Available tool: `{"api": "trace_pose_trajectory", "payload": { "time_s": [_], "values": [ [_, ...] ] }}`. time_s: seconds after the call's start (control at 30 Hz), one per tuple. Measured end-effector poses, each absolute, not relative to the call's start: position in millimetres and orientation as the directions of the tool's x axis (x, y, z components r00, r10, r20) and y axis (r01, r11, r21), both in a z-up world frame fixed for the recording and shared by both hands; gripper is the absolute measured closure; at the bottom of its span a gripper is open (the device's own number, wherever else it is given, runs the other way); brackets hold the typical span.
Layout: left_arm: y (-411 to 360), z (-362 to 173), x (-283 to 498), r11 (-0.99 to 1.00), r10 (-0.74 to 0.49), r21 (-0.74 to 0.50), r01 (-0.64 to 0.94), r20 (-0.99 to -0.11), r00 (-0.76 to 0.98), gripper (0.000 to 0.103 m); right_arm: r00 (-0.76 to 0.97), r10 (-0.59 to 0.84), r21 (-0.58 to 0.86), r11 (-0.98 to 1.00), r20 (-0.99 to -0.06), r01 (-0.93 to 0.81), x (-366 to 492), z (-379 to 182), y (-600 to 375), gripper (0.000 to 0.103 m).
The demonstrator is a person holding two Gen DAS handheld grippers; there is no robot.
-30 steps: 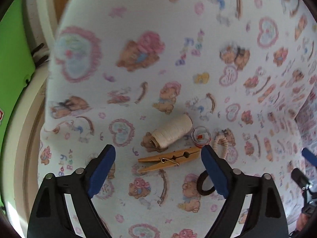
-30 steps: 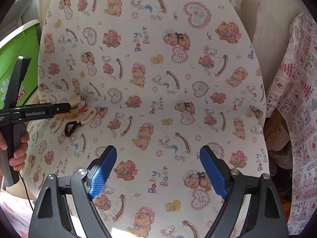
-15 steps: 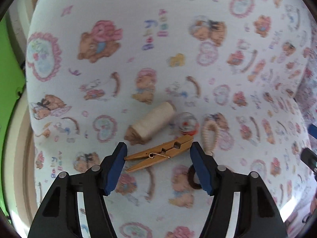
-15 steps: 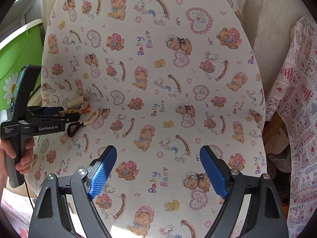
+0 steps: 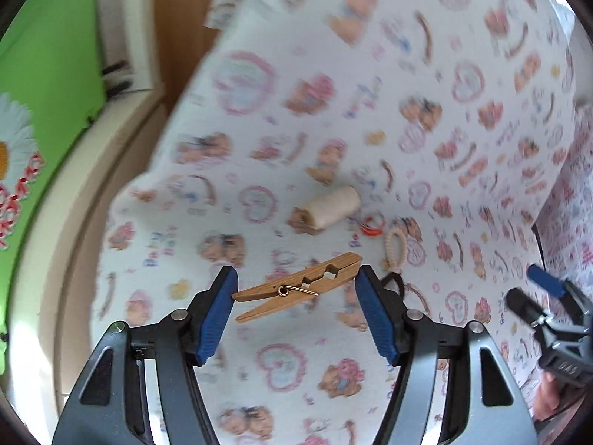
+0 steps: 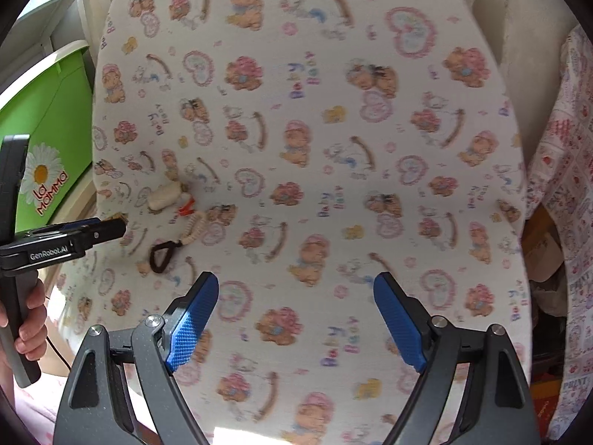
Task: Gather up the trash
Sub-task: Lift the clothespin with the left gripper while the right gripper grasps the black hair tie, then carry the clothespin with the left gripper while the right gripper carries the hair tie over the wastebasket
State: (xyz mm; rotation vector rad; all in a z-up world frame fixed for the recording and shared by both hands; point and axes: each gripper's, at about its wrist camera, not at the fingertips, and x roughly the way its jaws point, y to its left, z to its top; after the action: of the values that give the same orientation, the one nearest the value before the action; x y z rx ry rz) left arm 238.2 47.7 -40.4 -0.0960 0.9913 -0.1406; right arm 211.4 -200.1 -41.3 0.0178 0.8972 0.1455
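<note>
the left gripper [image 5: 294,291] has its jaws clamped endwise on the long wooden clothespin [image 5: 298,286], lifted just above the teddy-bear-print sheet [image 5: 426,92]. gripped only at its tips, it could pivot and drop. the right gripper [image 6: 294,319] hangs wide open, empty.

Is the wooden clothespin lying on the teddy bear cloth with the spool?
No, the wooden clothespin is clamped end to end in the left gripper, lifted off the cloth where the thread spool lies.
</note>
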Motion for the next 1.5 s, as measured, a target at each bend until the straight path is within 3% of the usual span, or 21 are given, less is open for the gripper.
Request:
{"api": "trace_pose_trajectory", "payload": {
  "time_s": [0.07, 0.17, 0.3, 0.43, 0.5, 0.57, 0.63, 0.8, 0.97, 1.4, 1.5],
  "values": [
    [55.7, -37.2, 234.0, 0.990, -0.141, -0.122, 0.072, -0.818, 0.558, 0.039, 0.585, 0.181, 0.109, 0.982, -0.790, -0.157, 217.0, -44.6, -183.1, 0.016],
    [67.0, -33.5, 235.7, 0.994, -0.109, -0.100, 0.047, -0.815, 0.569, 0.039, 0.573, 0.225, 0.121, 0.969, -0.788, -0.214, 221.4, -47.0, -156.7, 0.025],
    [92.5, -14.6, 229.0, 0.990, -0.039, -0.116, -0.077, -0.765, 0.643, 0.039, 0.561, 0.267, 0.124, 0.952, -0.784, -0.281, 228.9, -54.3, -121.8, 0.047],
    [94.6, -10.6, 226.4, 0.992, -0.068, -0.120, -0.037, -0.764, 0.642, 0.039, 0.562, 0.259, 0.101, 0.950, -0.785, -0.297, 236.8, -66.5, -98.6, 0.051],
    [101.5, -10.5, 224.9, 0.986, -0.086, -0.159, -0.057, -0.765, 0.638, 0.039, 0.552, 0.249, 0.093, 0.951, -0.796, -0.295, 241.2, -75.0, -91.4, 0.069],
    [100.4, -8.8, 223.7, 0.991, -0.053, -0.122, -0.062, -0.760, 0.648, 0.039, 0.559, 0.230, 0.081, 0.957, -0.796, -0.278, 242.9, -81.7, -88.6, 0.078],
    [95.9, -7.4, 222.1, 0.995, -0.016, -0.076, -0.064, -0.752, 0.659, 0.039, 0.565, 0.234, 0.085, 0.957, -0.791, -0.278, 240.5, -85.9, -88.2, 0.096],
    [100.9, -1.2, 219.1, 0.974, -0.120, -0.215, -0.064, -0.740, 0.661, 0.039, 0.583, 0.272, 0.126, 0.952, -0.766, -0.278, 228.8, -79.9, -103.7, 0.098],
    [90.5, 8.4, 210.3, 0.990, -0.070, -0.137, -0.042, -0.721, 0.690, 0.039, 0.606, 0.272, 0.129, 0.955, -0.747, -0.268, 217.8, -66.2, -129.8, 0.098],
    [62.7, -6.0, 173.2, 0.994, -0.054, -0.105, -0.035, -0.739, 0.672, 0.039, 0.627, 0.222, 0.094, 0.968, -0.746, -0.231, 178.9, -50.3, -184.7, 0.098],
    [52.0, -15.2, 151.2, 0.995, -0.042, -0.088, -0.036, -0.748, 0.663, 0.039, 0.605, 0.271, 0.162, 0.960, -0.748, -0.230, 162.2, -44.2, -194.2, 0.098]
  ]
}}
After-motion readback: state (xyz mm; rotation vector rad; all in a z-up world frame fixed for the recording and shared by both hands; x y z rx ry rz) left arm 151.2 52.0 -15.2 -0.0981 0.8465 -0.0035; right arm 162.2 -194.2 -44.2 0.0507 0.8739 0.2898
